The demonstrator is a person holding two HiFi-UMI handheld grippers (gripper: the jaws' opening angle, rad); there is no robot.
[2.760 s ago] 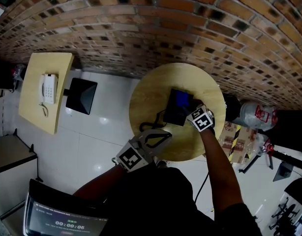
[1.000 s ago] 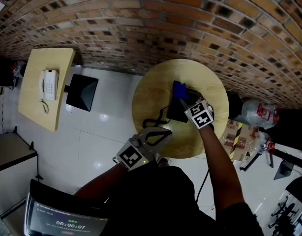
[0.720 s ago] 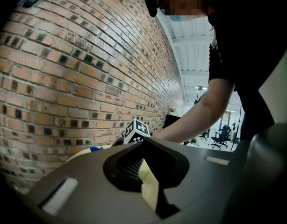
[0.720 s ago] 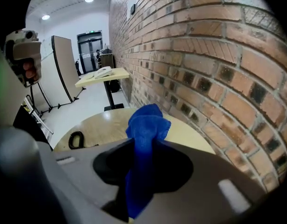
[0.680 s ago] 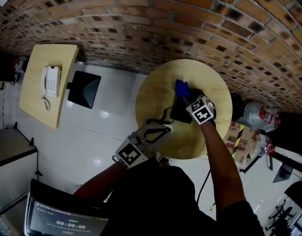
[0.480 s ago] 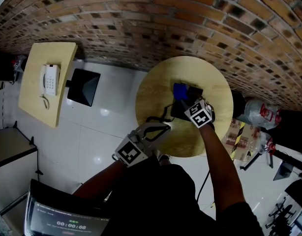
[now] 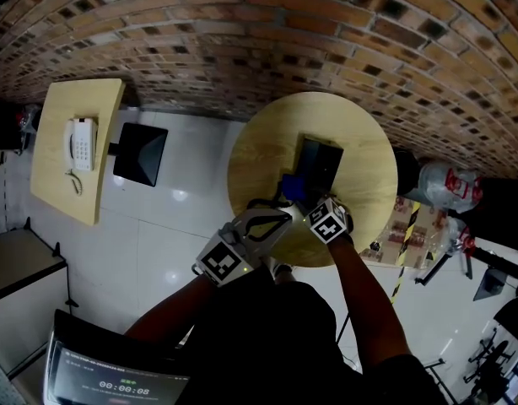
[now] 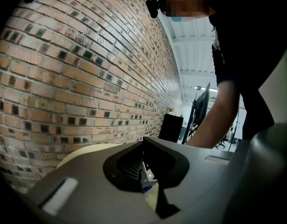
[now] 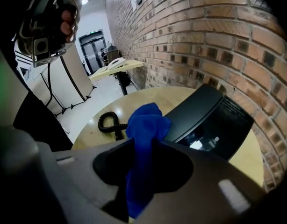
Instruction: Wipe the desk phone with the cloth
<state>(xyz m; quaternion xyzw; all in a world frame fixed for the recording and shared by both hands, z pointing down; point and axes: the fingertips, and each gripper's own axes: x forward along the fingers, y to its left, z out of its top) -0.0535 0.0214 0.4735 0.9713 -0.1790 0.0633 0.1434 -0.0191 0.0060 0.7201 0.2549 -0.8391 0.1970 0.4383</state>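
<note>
This looks like an office workroom, part lab. A long brick wall (image 7: 242, 40) runs past the fingers (image 9: 204, 171), and a glossy white tiled floor (image 7: 175, 234) lies below them. The round wooden table (image 7: 259, 154) just under the fingers carries a black desk phone (image 7: 318, 163). Well to their left, a rectangular table (image 7: 61, 192) holds a white phone (image 7: 80, 144). Far ahead of the left fingers stand a black cabinet (image 8: 171, 128) and a screen on a stand (image 8: 202, 108). Far ahead of the right ones are double doors (image 9: 96, 48). A big water bottle (image 7: 440, 191) sits to their right.
</note>
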